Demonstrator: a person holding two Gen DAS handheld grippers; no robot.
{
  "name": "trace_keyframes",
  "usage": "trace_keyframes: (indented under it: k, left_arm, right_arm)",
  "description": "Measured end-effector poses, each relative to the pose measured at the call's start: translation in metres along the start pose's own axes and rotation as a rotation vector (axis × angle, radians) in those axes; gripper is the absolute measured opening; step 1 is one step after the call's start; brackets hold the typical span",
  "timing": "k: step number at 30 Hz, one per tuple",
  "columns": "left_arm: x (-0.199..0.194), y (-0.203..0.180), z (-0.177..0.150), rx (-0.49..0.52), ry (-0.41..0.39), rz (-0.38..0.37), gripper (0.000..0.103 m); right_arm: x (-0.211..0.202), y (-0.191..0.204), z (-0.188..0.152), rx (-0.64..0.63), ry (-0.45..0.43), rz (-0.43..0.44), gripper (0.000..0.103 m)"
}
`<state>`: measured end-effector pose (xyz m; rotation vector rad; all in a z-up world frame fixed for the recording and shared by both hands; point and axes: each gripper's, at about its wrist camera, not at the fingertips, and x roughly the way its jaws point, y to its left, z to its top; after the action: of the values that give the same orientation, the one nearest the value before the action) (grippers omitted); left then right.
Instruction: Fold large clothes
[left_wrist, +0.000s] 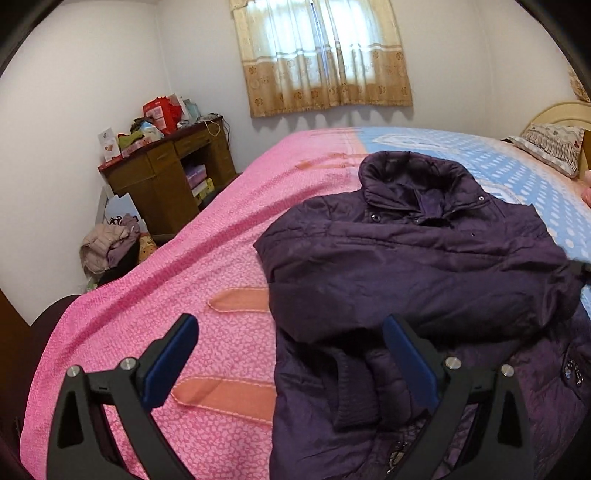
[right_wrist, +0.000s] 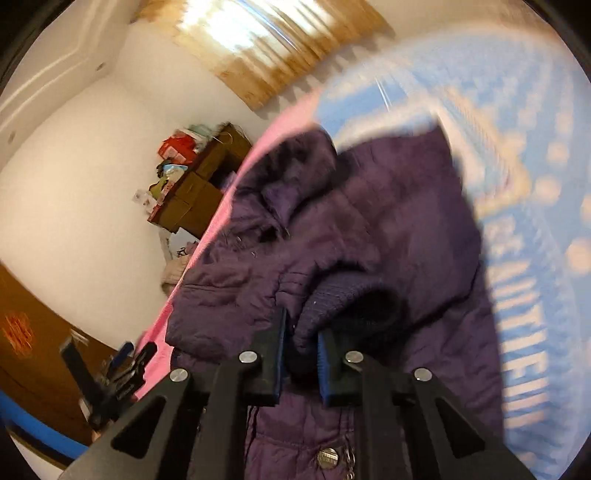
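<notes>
A dark purple padded jacket (left_wrist: 424, 266) lies on the bed with its collar (left_wrist: 410, 173) at the far end and one sleeve folded across the chest. That sleeve's knitted cuff (left_wrist: 347, 391) rests near the zip. My left gripper (left_wrist: 290, 326) hovers open over the jacket's left edge, with nothing between its blue pads (left_wrist: 166, 365). In the blurred right wrist view my right gripper (right_wrist: 301, 332) is shut on the other sleeve's knitted cuff (right_wrist: 332, 295), lifted above the jacket (right_wrist: 369, 206). The left gripper (right_wrist: 122, 365) shows at that view's lower left.
The bed cover is pink (left_wrist: 207, 258) on the left and blue with white dots (left_wrist: 517, 173) on the right. A pillow (left_wrist: 550, 147) lies by the headboard. A cluttered wooden desk (left_wrist: 166, 173) and a heap of clothes (left_wrist: 107, 247) stand left of the bed.
</notes>
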<state>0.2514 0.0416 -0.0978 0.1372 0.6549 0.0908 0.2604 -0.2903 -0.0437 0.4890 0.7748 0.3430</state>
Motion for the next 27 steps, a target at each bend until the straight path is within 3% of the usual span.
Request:
trace_keyframes:
  k: [4,7,8,10,11,14,17,19,20,24,27]
  left_arm:
    - [0.005,0.004,0.005,0.006,-0.023,0.015,0.102]
    - [0.014,0.001,0.007,0.004,-0.011,0.017,0.102]
    - [0.019,-0.001,0.007,0.004,0.002,0.018,0.102]
    - [0.022,-0.003,0.005,0.007,0.02,0.02,0.102]
    - [0.021,-0.004,0.004,0.007,0.024,0.016,0.102]
    - [0.015,-0.005,0.008,0.027,0.005,0.015,0.102]
    - [0.012,-0.003,0.023,0.033,-0.035,0.044,0.103]
    - [0.012,-0.005,0.041,0.006,-0.059,0.044,0.103]
    - [0.013,-0.011,0.052,-0.012,-0.081,0.025,0.103]
    - [0.036,-0.04,0.071,-0.009,-0.091,-0.023,0.103]
    - [0.068,-0.06,0.067,0.017,-0.029,-0.023,0.103]
  right_arm:
    - [-0.039,0.011,0.004,-0.076,-0.073,-0.11,0.013]
    - [-0.021,-0.01,-0.002,-0.084,0.015,-0.207,0.015]
    - [-0.01,-0.021,-0.005,-0.06,0.063,-0.247,0.018]
    - [0.007,-0.04,-0.015,-0.027,0.151,-0.313,0.041]
    - [0.003,-0.041,-0.017,-0.028,0.127,-0.333,0.057]
    - [-0.033,-0.019,-0.011,-0.075,-0.041,-0.401,0.058]
    - [-0.051,0.023,0.002,-0.156,-0.147,-0.385,0.058]
    - [-0.043,0.053,0.008,-0.208,-0.185,-0.343,0.068]
    - [-0.035,0.062,0.009,-0.218,-0.185,-0.313,0.078]
    - [0.022,0.069,-0.001,-0.287,-0.126,-0.321,0.079]
    - [0.06,0.049,-0.011,-0.247,-0.051,-0.307,0.079]
